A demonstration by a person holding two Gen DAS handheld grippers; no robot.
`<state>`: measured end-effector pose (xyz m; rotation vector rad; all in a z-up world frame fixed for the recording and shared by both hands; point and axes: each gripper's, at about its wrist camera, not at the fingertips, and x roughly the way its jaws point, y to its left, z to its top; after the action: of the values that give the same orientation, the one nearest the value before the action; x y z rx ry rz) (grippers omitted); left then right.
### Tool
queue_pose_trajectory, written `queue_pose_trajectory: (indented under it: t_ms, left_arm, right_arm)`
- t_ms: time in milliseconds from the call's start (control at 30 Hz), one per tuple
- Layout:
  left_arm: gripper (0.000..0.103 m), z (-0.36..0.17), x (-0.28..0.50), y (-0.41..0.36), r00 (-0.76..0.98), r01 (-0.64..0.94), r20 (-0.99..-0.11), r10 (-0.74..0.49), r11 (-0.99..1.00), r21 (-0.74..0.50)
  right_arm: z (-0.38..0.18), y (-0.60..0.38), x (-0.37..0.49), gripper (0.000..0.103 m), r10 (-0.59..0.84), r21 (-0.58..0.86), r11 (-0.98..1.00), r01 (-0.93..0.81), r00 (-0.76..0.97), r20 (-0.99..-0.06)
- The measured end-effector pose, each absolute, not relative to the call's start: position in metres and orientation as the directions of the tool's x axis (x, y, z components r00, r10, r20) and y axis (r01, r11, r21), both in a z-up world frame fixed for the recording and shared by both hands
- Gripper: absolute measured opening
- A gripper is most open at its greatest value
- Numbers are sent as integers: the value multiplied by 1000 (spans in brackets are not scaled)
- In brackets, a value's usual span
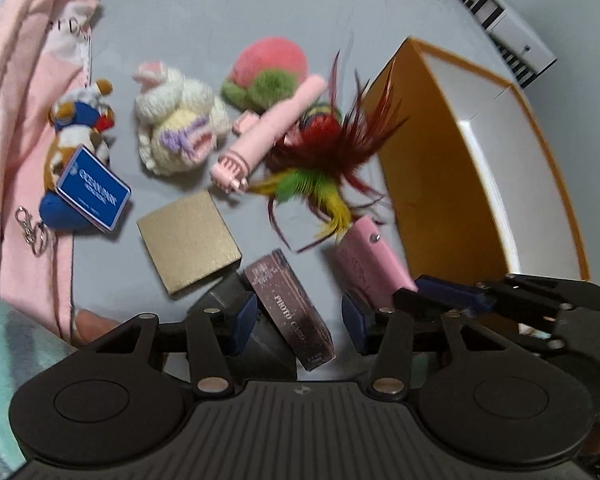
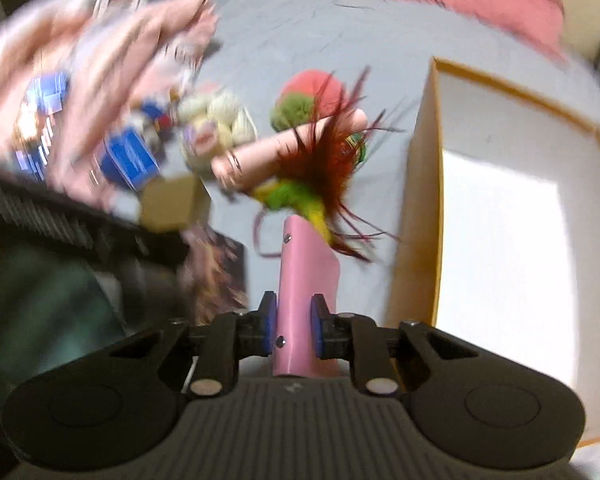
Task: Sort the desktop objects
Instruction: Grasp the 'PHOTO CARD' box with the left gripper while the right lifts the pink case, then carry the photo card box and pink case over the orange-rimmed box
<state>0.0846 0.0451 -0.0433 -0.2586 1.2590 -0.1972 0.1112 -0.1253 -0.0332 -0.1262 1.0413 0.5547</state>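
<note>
While our right gripper [image 2: 293, 322] pinched the pink leather case [image 2: 300, 300] at lower centre of its view, feathers of the feather toy [image 2: 320, 176] lay touching the case's far end. We judged a slow, straight lift best, to shed them before swinging right to the orange-rimmed box [image 2: 500, 216]. Our left gripper [image 1: 298, 320] hovered spread and empty over the photo-card box [image 1: 290, 310] at lower centre.
</note>
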Motion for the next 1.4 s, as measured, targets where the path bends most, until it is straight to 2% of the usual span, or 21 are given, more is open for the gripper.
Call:
queue_pose_trajectory:
  t_ms: [100, 400, 467, 567, 767, 900, 1067, 1400]
  left_arm:
    - [54, -52, 91, 39, 257, -7, -926, -276, 958, -288]
    - [54, -84, 104, 35, 170, -76, -933, -316, 940, -332]
    - [52, -86, 103, 31, 175, -70, -930, -323, 938, -338]
    - [41, -87, 103, 25, 189, -51, -938, -291, 951, -306]
    - [35, -85, 99, 28, 213, -47, -939, -270, 957, -286]
    - [29, -76, 92, 33, 251, -37, -931, -265, 958, -283]
    - [26, -52, 78, 33, 313, -2, -908, -279, 956, -294]
    - [25, 17, 62, 19, 453, 102, -806, -381, 920, -378]
  right_arm:
    - [-32, -124, 111, 16, 374, 159, 861, -483, 390, -841]
    - [-39, -116, 109, 14, 295, 3, 831, -556, 438, -849]
    - [-40, -115, 108, 14, 290, -13, 820, -572, 435, -852]
    - [-43, -113, 107, 15, 282, -34, 808, -588, 438, -854]
    - [-55, -97, 109, 20, 232, -110, 789, -604, 460, -857]
    - [-58, -97, 108, 20, 236, -96, 802, -589, 460, -856]
    - [-34, -109, 97, 19, 284, -36, 829, -557, 476, -832]
    - [45, -159, 68, 19, 387, 67, 874, -481, 608, -694]
